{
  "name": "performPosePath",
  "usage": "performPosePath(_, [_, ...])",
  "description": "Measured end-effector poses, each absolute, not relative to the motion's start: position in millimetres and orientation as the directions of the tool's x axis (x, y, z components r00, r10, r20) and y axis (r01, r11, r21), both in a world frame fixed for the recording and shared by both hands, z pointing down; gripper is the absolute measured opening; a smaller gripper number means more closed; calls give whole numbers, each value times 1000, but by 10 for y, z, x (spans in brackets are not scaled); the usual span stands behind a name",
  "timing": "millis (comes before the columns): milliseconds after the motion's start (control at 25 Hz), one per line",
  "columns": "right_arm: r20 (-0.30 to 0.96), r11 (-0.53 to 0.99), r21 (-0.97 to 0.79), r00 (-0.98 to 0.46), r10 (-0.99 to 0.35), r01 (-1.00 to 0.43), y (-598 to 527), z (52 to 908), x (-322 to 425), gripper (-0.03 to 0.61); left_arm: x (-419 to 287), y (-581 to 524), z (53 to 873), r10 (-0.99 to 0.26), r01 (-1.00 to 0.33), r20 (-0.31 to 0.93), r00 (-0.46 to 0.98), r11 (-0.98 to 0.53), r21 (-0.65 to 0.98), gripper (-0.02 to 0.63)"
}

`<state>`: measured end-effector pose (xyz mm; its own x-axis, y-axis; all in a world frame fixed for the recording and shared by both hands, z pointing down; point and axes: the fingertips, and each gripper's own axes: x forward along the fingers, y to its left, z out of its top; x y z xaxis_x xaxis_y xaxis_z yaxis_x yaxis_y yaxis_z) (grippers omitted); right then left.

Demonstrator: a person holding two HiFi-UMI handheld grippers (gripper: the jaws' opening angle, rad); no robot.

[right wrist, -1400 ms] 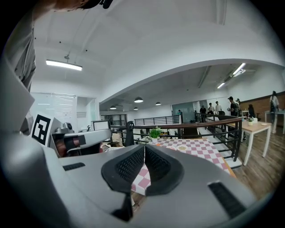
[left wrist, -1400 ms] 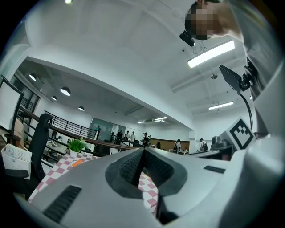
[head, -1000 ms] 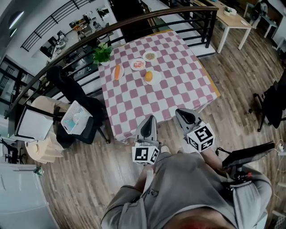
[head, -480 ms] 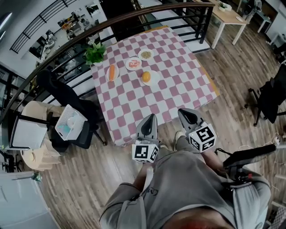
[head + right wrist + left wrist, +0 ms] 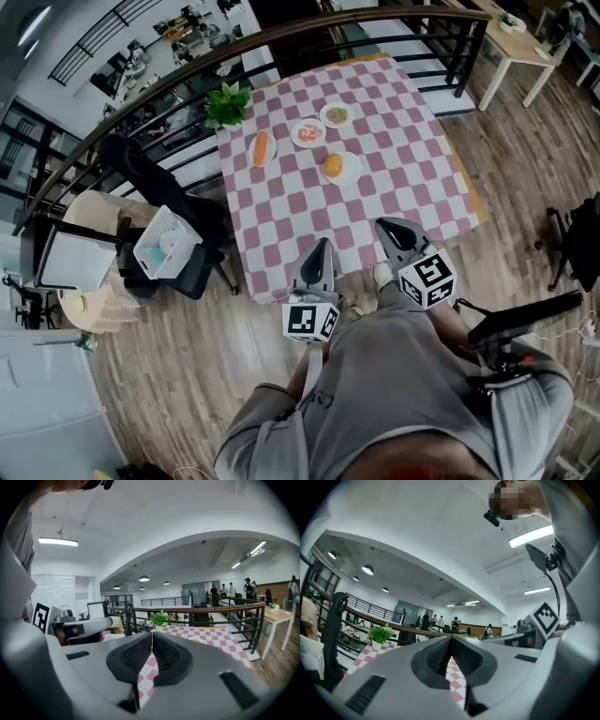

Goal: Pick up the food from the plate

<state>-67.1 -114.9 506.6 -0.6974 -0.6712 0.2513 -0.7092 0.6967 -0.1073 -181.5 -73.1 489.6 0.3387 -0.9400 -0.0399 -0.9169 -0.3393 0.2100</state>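
Note:
A table with a pink-and-white checked cloth (image 5: 375,202) carries an orange fruit (image 5: 333,165) on a white plate (image 5: 347,170). There is also a long orange piece of food (image 5: 262,148) on a plate, a plate of reddish food (image 5: 307,133) and a plate of brownish food (image 5: 337,115). My left gripper (image 5: 323,245) (image 5: 451,639) and right gripper (image 5: 382,226) (image 5: 152,637) hover at the table's near edge, well short of the plates. Both have their jaws pressed together with nothing between them.
A potted plant (image 5: 228,103) stands at the table's far left corner, with a black railing (image 5: 281,33) curving behind it. A black office chair (image 5: 155,192) with a white basket (image 5: 167,242) stands left of the table. A light wooden table (image 5: 516,33) is at the far right.
The head view has swung, so the table and plates now sit further right and slightly lower in the frame. Both grippers stay shut in front of the person's waist.

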Motion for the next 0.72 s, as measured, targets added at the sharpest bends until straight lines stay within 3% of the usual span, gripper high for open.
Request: performPosePath(720, [187, 798, -151, -809, -556, -584, -2907, 4941, -527, 14, -1595, -2330, 4741, -984, -972, -3, 176, -174, 159, 11])
